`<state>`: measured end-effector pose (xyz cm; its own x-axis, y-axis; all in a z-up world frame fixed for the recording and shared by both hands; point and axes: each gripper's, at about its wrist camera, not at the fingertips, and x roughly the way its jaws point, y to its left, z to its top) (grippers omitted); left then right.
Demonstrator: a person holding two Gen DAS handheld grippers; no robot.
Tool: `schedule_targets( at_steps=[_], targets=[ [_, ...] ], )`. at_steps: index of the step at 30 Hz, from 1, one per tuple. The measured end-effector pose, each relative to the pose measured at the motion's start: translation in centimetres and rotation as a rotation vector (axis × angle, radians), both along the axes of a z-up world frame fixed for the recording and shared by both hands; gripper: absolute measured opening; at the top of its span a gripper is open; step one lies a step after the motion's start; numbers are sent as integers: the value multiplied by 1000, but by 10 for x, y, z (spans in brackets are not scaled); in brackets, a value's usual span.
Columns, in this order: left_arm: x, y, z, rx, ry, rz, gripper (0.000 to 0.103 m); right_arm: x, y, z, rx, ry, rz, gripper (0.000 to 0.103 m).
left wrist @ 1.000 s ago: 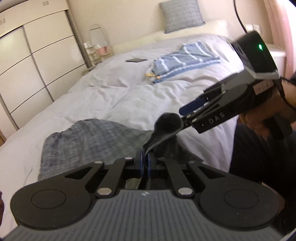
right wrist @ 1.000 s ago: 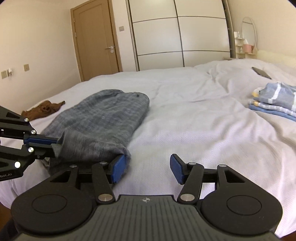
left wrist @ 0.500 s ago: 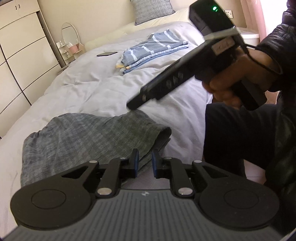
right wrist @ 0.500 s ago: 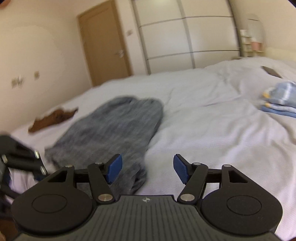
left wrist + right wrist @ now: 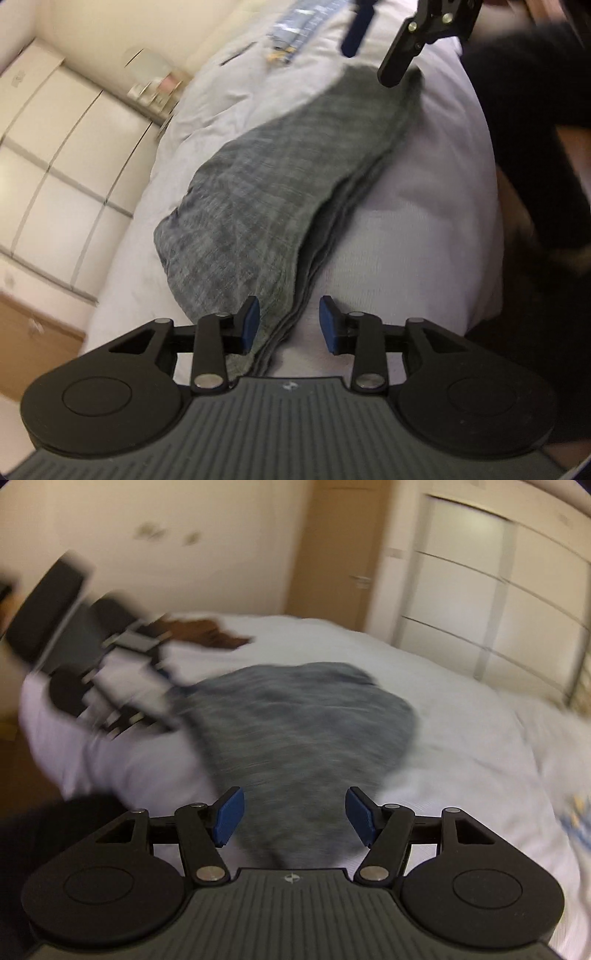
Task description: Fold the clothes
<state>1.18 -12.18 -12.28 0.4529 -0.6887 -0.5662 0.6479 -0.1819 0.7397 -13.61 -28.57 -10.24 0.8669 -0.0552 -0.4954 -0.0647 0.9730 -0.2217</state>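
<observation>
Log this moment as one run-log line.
task: fold clothes | left gripper: open, at grey garment edge | right gripper: open, over garment | garment: folded on bed

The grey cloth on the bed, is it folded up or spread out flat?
Folded. The grey cloth lies doubled on the white bed, with several stacked layer edges along its near side. Both tongs are open, neither holding it.

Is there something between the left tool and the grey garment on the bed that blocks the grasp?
Nothing visible blocks it. The left tool is open, and the layered edge of the grey garment already lies between its jaws, on the white bed cover. The right tool is open too, over the garment's other end.
</observation>
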Motion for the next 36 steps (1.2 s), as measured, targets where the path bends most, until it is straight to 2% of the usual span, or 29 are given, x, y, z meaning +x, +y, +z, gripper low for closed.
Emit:
schedule_targets(
  at_steps=[3, 8, 13, 16, 19, 22, 23, 24, 25, 27, 32, 36],
  targets=[
    [-2, -9, -14, 11, -96, -34, 37, 9, 22, -9, -85, 37, 68, 63],
    [-1, -19, -31, -4, -235, -79, 38, 28, 44, -29, -261, 86, 96, 63],
    [9, -17, -29, -38, -239, -58, 39, 29, 56, -52, -541, 134, 133, 59],
    [13, -13, -34, -37, -262, -63, 39, 24, 58, -58, -639, 122, 129, 50],
    [17, -17, -38, -44, -283, -54, 39, 22, 58, -60, -705, 105, 118, 47],
    [21, -24, -41, -51, -305, -43, 37, 20, 53, -52, -705, 99, 114, 37],
    [23, -26, -41, -45, -307, -41, 33, 19, 51, -49, -701, 98, 114, 33],
    [24, -29, -41, -35, -305, -41, 22, 18, 50, -46, -697, 96, 113, 23],
    [25, -31, -40, -26, -307, -42, 16, 17, 48, -42, -693, 94, 113, 16],
    [29, -35, -37, -11, -311, -46, 10, 15, 45, -36, -685, 91, 111, 10],
    [24, -31, -12, -10, -259, -50, 5, 10, 36, -20, -665, 83, 108, 6],
    [5, -19, 13, 6, -170, -73, 5, -4, 32, -1, -633, 83, 121, 6]
  ],
)
